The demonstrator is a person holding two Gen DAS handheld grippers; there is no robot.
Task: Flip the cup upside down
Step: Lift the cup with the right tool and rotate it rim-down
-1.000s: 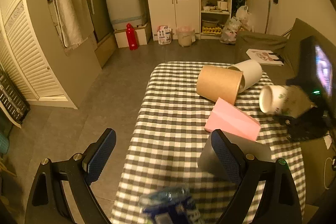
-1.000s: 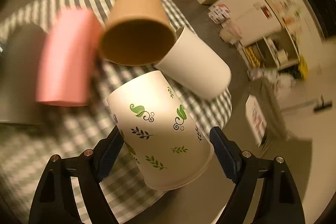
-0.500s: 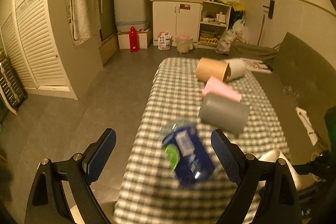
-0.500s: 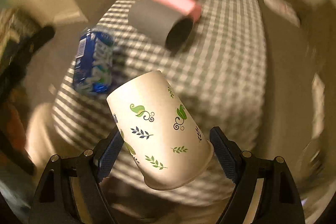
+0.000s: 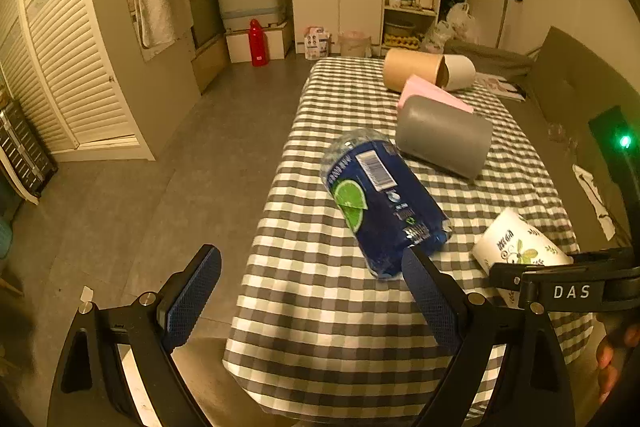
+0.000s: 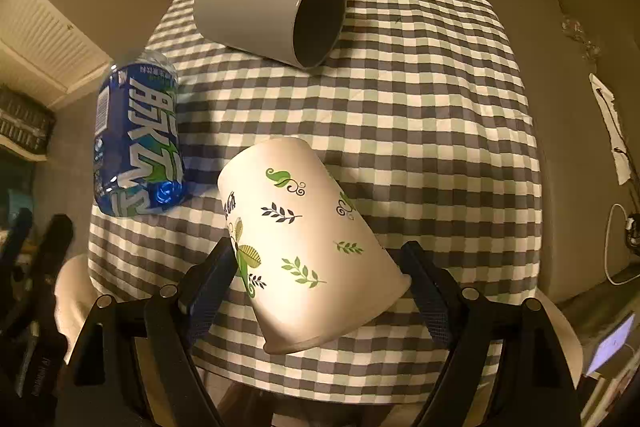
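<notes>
My right gripper [image 6: 320, 285] is shut on a white paper cup with leaf prints [image 6: 308, 251]. The cup is tilted, its closed base pointing away and up, its rim toward the camera, over the near end of the checked table [image 6: 420, 115]. In the left wrist view the same cup [image 5: 516, 247] shows at the right, held by the right gripper [image 5: 568, 291]. My left gripper [image 5: 312, 299] is open and empty, at the table's near left corner.
A blue bottle [image 5: 380, 199] lies on the table, with a grey cup [image 5: 444, 135], a pink box [image 5: 432, 93], a brown cup [image 5: 412, 69] and a white cup [image 5: 460, 71] lying behind it. A sofa [image 5: 568, 87] runs along the right. Open floor lies to the left.
My right gripper has carried the cup from the far cups back to the table's near end and turned it base-away. My left gripper has pulled back and to the left.
</notes>
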